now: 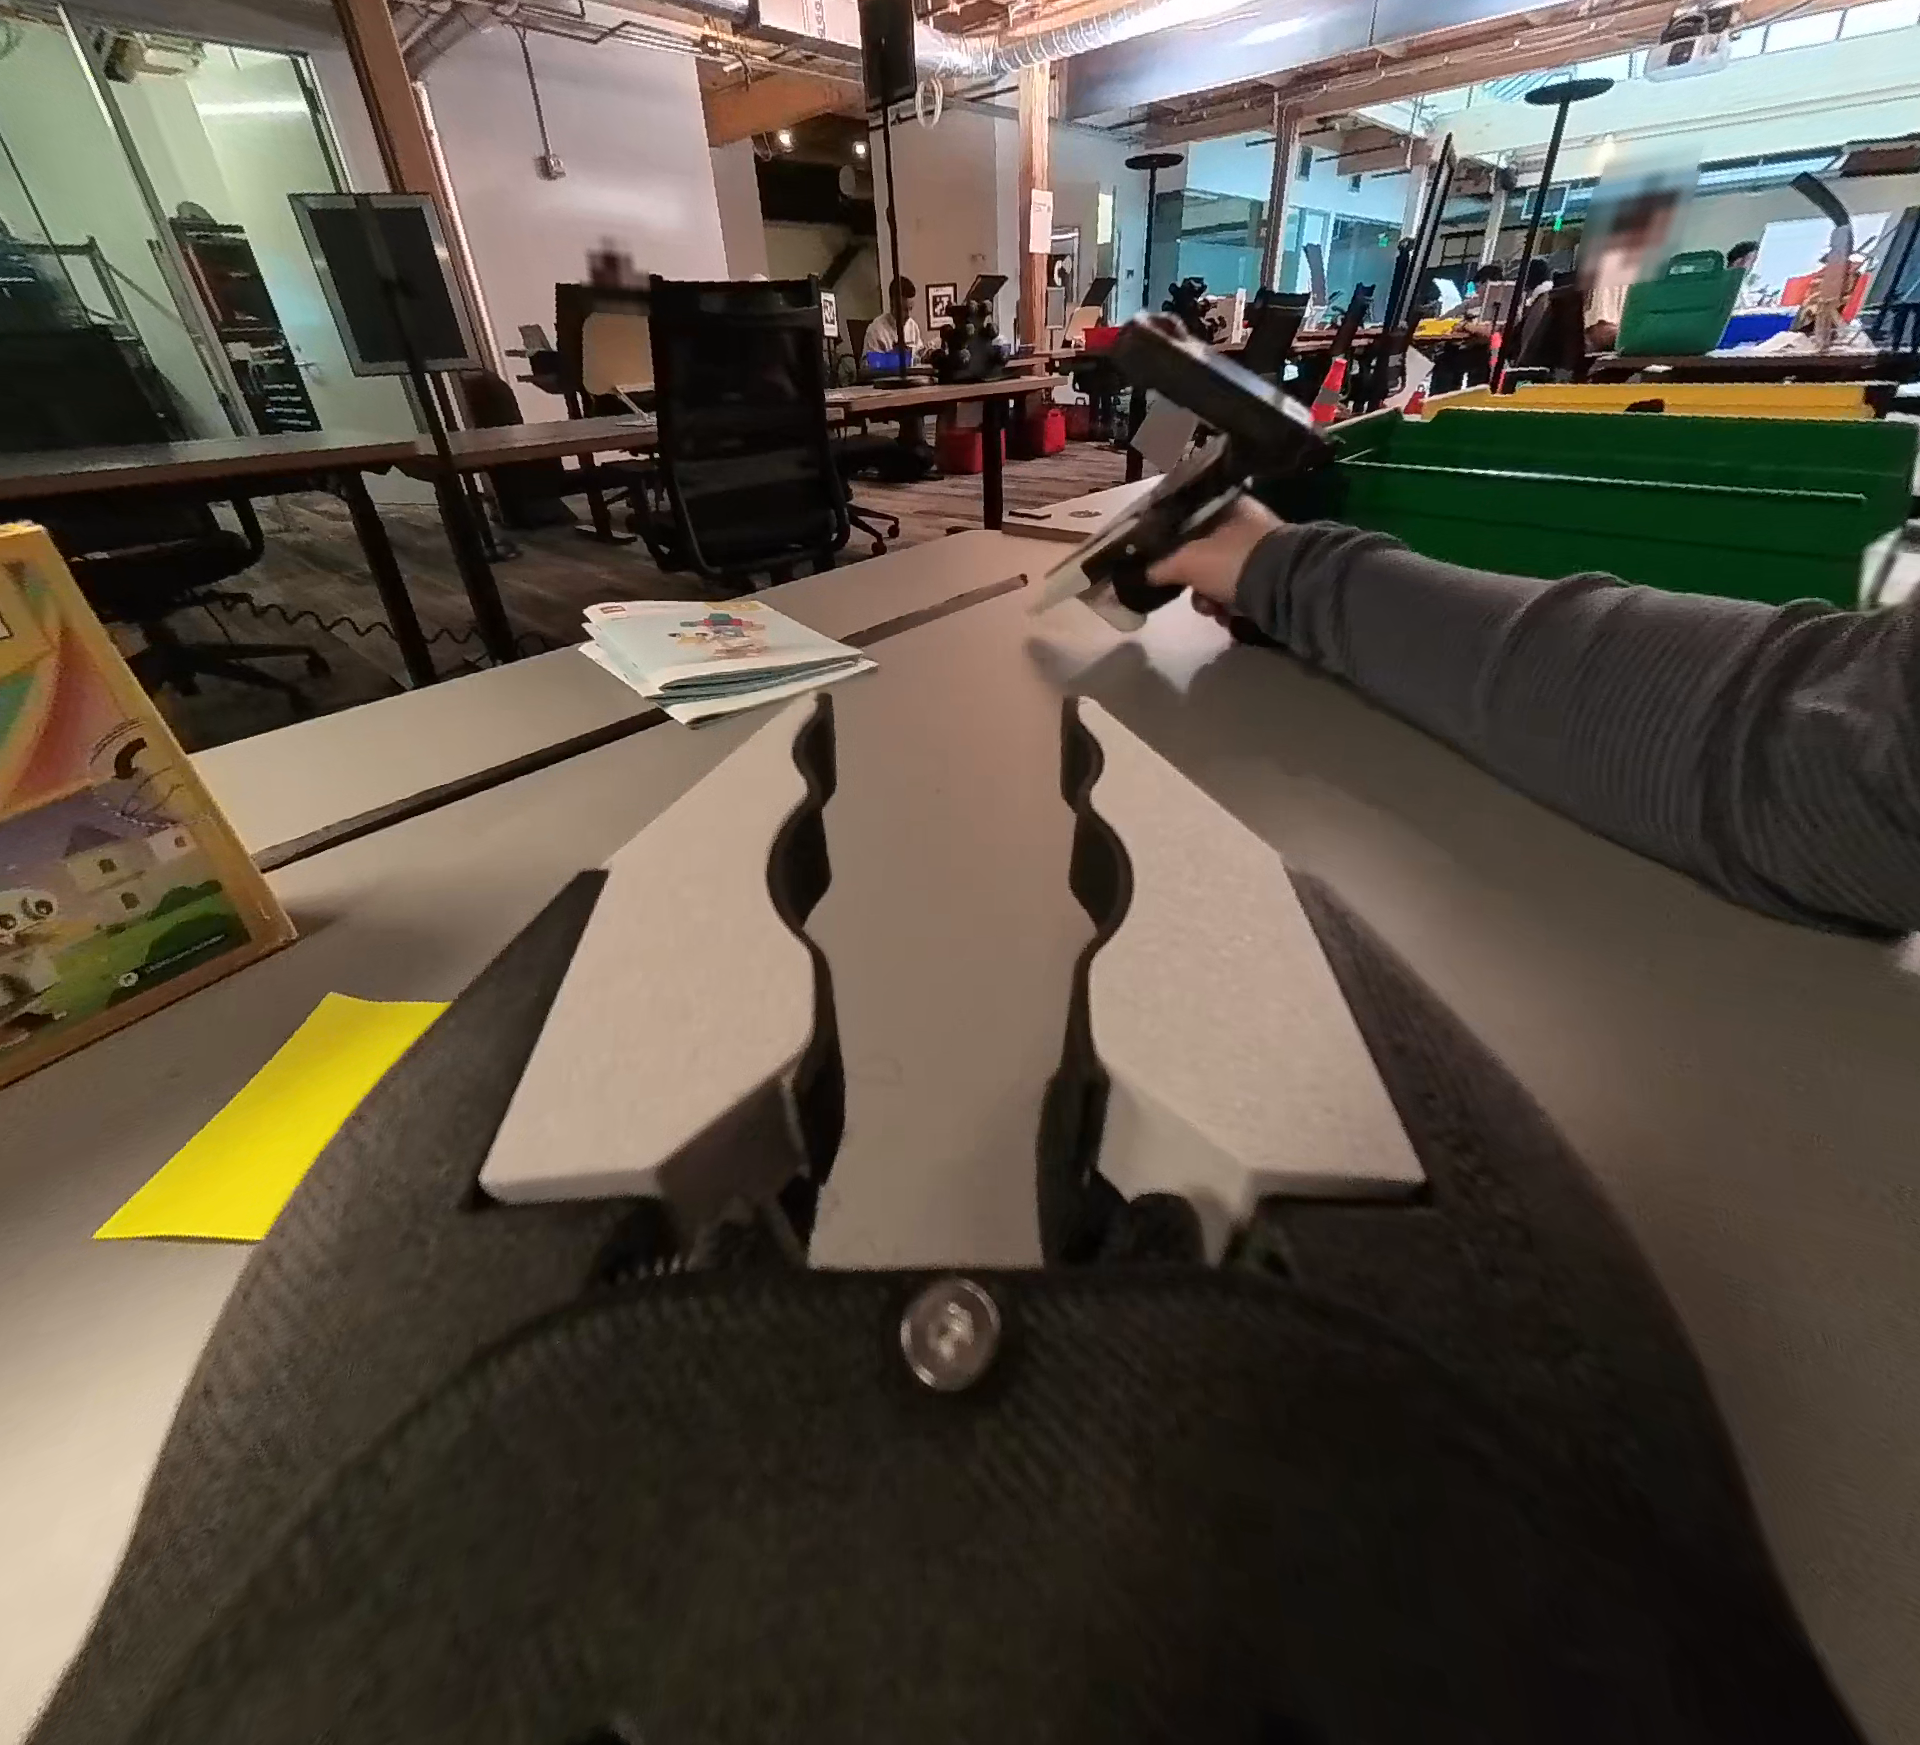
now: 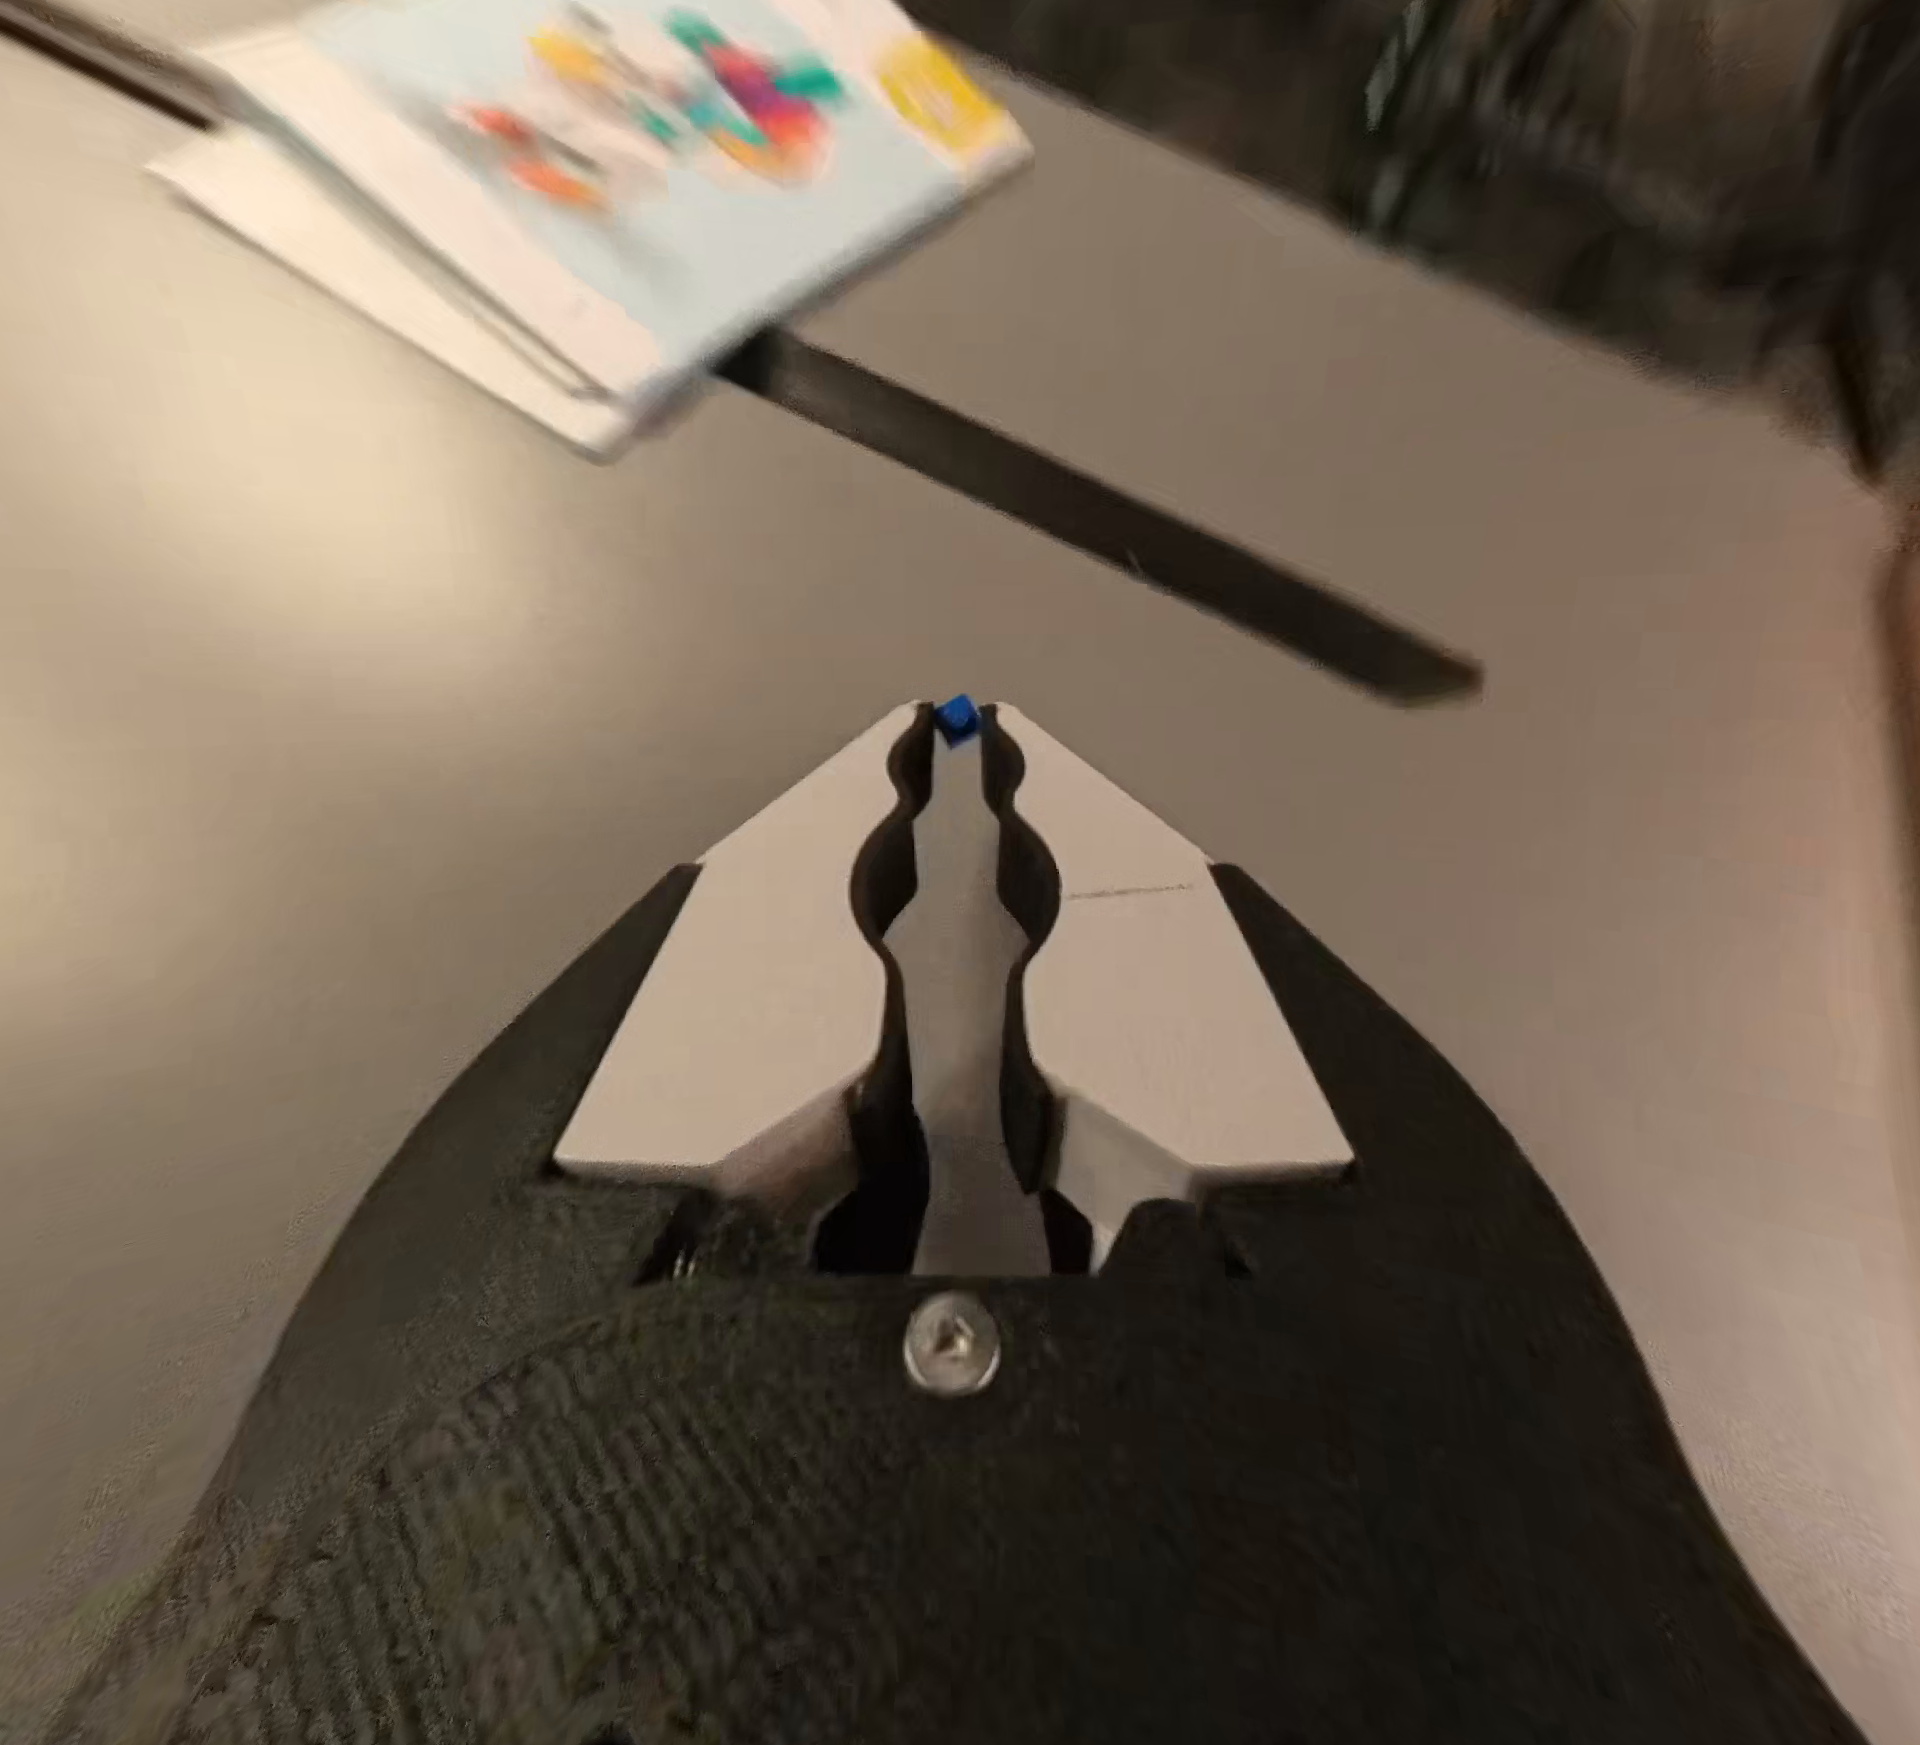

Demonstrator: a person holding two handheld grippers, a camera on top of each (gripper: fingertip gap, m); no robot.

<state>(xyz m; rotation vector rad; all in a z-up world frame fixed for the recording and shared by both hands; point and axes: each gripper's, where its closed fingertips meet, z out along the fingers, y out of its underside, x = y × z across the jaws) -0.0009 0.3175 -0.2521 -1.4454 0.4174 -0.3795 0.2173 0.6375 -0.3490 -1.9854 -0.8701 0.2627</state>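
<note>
My left gripper [image 1: 948, 713] is open and empty, held low over the grey table [image 1: 1351, 968]. A stack of folded booklets [image 1: 722, 661] lies just beyond its left fingertip. My right gripper [image 2: 956, 708] is shut on a tiny blue brick [image 2: 957, 721] pinched at the fingertips, above the table. The booklets [image 2: 623, 137] lie ahead and to its left, across a dark slot [image 2: 1091, 511] in the tabletop. In the left wrist view the right gripper [image 1: 1060, 589] shows at the far right, held by a hand in a grey sleeve [image 1: 1610, 719].
A colourful picture box [image 1: 94, 822] stands at the left table edge, with a yellow paper strip [image 1: 275, 1119] lying beside it. Green and yellow bins [image 1: 1621, 490] sit at the back right. Office chairs [image 1: 743, 438] and desks stand beyond the table. My hands' fingertips stand some 40 cm from each other. The dark slot [image 2: 1091, 511] lies around 8 cm away from my right fingertips.
</note>
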